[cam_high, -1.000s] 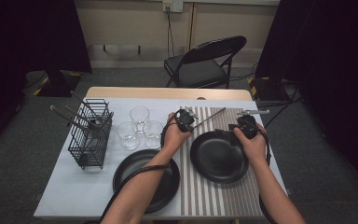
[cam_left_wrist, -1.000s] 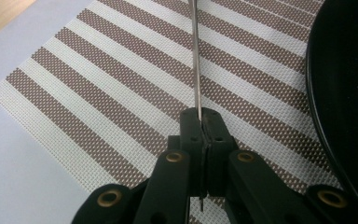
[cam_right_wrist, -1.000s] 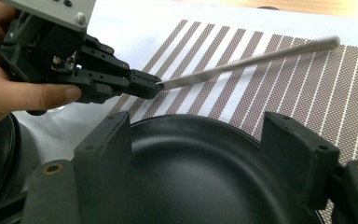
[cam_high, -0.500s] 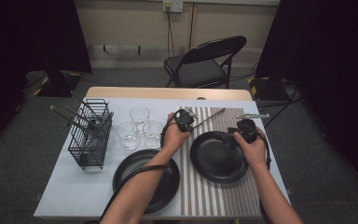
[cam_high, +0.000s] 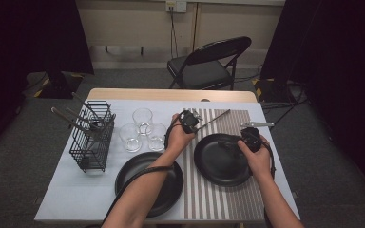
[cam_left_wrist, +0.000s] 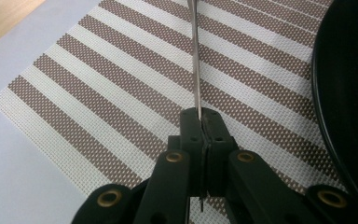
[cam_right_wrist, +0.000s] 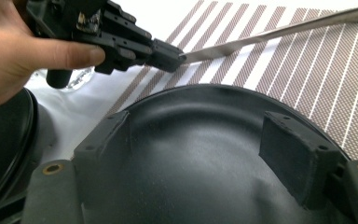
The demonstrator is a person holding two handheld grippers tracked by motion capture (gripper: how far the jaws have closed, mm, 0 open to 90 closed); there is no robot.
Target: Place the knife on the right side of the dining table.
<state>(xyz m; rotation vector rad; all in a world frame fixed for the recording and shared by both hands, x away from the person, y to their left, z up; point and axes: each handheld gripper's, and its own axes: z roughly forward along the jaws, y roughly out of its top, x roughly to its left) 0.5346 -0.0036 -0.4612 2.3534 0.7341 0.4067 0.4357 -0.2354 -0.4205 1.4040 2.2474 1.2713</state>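
No legible text, label, brand, number or sign on anything in front of me. My grippers: plain black housings, brass rivets, no markings I can read. Plates, glasses, wire rack, striped placemat, folding chair: unmarked. Wall outlet plate at top of high view: possibly small print, too far and too dim to tell. Circuit board on my left gripper, seen from right gripper view: small components visible, any lettering blurred beyond reading.

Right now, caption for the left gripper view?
Left claw shut on a metal utensil above the striped placemat.
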